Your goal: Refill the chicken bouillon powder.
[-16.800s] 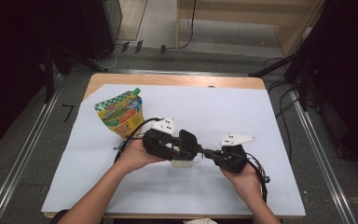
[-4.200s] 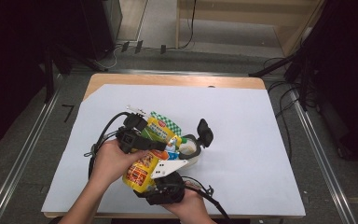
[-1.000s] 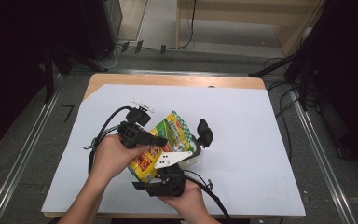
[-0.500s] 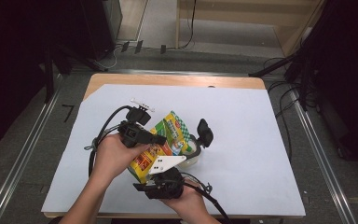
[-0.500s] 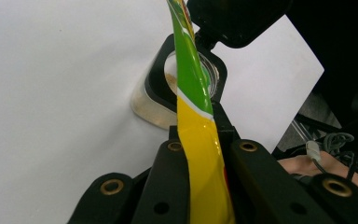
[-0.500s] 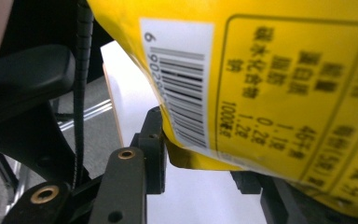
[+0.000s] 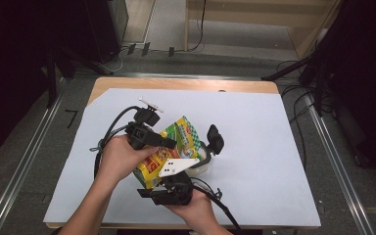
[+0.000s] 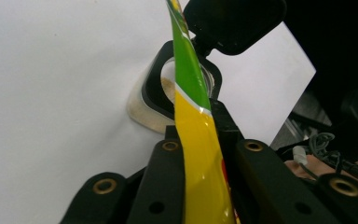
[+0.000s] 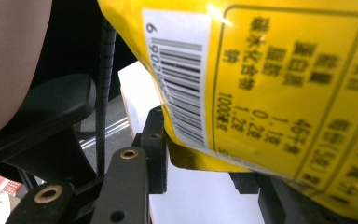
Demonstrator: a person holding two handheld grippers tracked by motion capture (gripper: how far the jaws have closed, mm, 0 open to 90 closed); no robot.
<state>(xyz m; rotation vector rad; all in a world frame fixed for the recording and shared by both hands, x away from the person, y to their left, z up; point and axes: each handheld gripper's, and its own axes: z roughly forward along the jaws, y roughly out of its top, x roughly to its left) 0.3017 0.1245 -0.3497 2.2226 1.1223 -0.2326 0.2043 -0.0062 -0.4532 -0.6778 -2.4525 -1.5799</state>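
A yellow and green snack bag (image 7: pixel 178 139) hangs tilted over a clear container (image 7: pixel 201 165) whose black flip lid (image 7: pixel 215 138) stands open. My left gripper (image 7: pixel 170 143) is shut on the bag's upper edge. In the left gripper view the bag (image 8: pixel 193 135) runs edge-on between the jaws of the left gripper (image 8: pixel 196 122), above the container's black-rimmed mouth (image 8: pixel 153 88) and lid (image 8: pixel 233 23). My right gripper (image 7: pixel 149 186) holds the bag's lower end from the near side. In the right gripper view the barcoded bag (image 9: pixel 261 70) sits pinched between the jaws of the right gripper (image 9: pixel 205 163).
A white sheet (image 7: pixel 274 147) covers most of the wooden table (image 7: pixel 186 83). Black cables (image 7: pixel 110 129) loop left of the left hand, and another (image 7: pixel 225 210) trails from the right gripper toward the near edge. Metal rails and dark equipment flank the table.
In the oldest frame the bag stood at the back left and both grippers were at the container. It now hangs over the container in both grippers. Nothing visible moved in the last second.
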